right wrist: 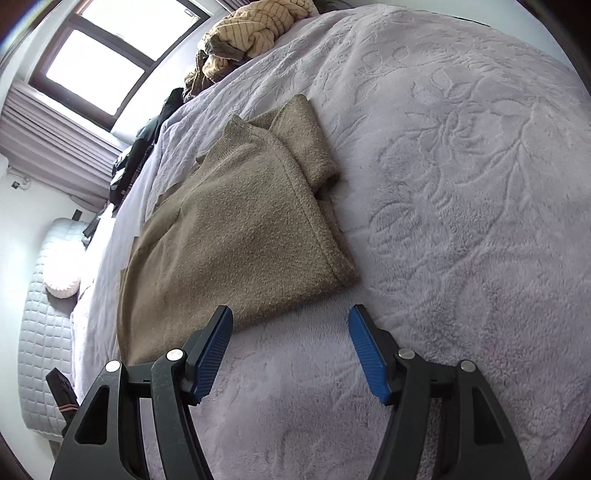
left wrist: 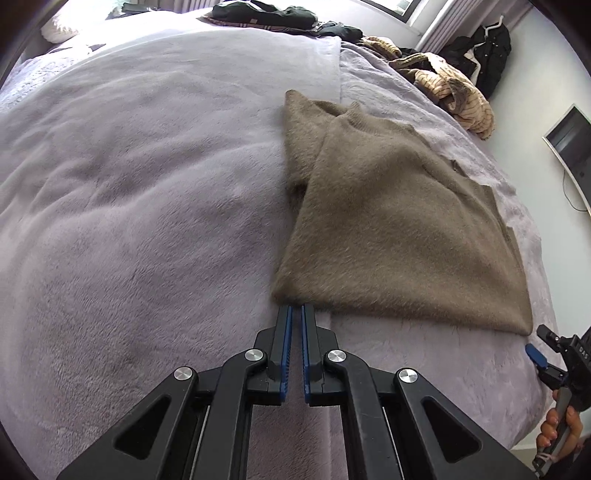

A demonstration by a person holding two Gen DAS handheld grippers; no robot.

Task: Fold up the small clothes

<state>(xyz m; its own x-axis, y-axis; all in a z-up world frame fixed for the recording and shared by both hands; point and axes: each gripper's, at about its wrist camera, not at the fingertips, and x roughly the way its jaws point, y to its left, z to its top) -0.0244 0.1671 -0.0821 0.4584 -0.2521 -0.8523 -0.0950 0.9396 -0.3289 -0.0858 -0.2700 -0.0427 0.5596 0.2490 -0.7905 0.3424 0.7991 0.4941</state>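
— Lilac plush covers the whole bed point(left wrist: 147, 184), a soft blanket whose pile is embossed with leaf and flower shapes on the side the right wrist camera faces. How many garments do you count?

— One for the task: a single brown sweater point(left wrist: 399, 221), fuzzy knit, lying flat on the blanket with a sleeve folded in across the body and a ribbed collar at the far end. Beyond it sits one crumpled heap of tan striped knitwear point(left wrist: 454, 88), and at the far edge a pile of dark clothes point(left wrist: 280, 16). One black jacket point(left wrist: 487, 55) hangs against the wall.

— And the tools?

— Two. The left gripper point(left wrist: 297, 308) is black with ribbed blue pads point(left wrist: 286, 350); its two fingers stand almost together, only a thin slit between them, with nothing held. The tips sit right at the sweater's near corner, at the hem; whether they touch it I cannot tell.

— The right one?

— The right gripper point(right wrist: 290, 314) has its fingers spread wide, with bare blanket between them. The sweater's hem lies just ahead; its left finger overlaps the fabric's edge in the picture, its right finger stands apart over the blanket. From the left wrist camera, that gripper appears at the lower right, off the sweater's other near corner, held in a hand point(left wrist: 557, 430).

— Anything else in the room?

— One window point(right wrist: 107, 62) with pleated curtains, and one white quilted mattress point(right wrist: 40, 332) standing against the wall.
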